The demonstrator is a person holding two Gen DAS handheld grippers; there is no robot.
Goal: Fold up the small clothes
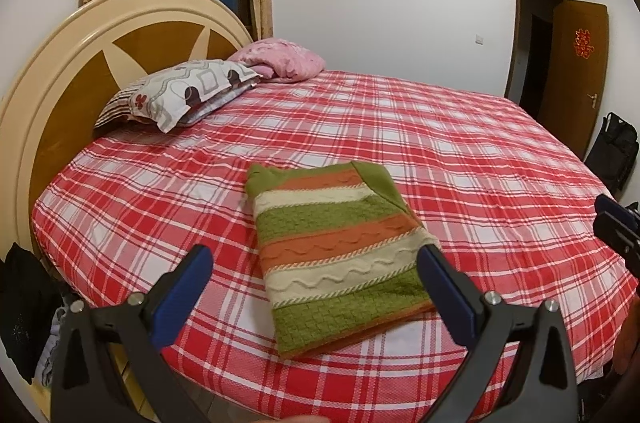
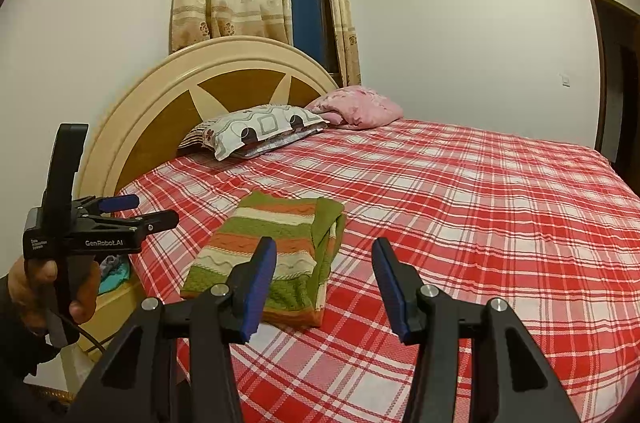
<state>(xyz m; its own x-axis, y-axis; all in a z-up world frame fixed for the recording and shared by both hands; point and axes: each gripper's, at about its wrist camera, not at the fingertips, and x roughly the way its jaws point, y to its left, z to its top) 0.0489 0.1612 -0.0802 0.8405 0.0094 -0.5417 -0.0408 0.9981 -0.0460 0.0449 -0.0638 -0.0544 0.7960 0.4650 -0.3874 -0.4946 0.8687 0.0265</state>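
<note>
On the near part of the bed (image 1: 480,151), by its edge, lies the sweater (image 1: 340,255), a striped knit in green, orange and cream, folded into a flat oblong with its layers stacked and a green sleeve tucked along one side. It looks finished, or nearly so, and was likely put near the edge so both hands can reach it without stretching. The left gripper (image 1: 316,263) hangs above the sweater's near end, jaws spread wide with nothing between them; one blue pad appears to overlap the sweater's corner, but contact cannot be told. The right gripper (image 2: 324,263) hovers over the plaid sheet just beside the sweater, jaws apart and empty. Both seem pulled back so the fold stays undisturbed. A hand (image 2: 52,287) holds the left tool. Farther off, a patterned pillow (image 1: 180,95) and a pink bundle (image 1: 280,57) rest against the headboard (image 1: 60,63).
</note>
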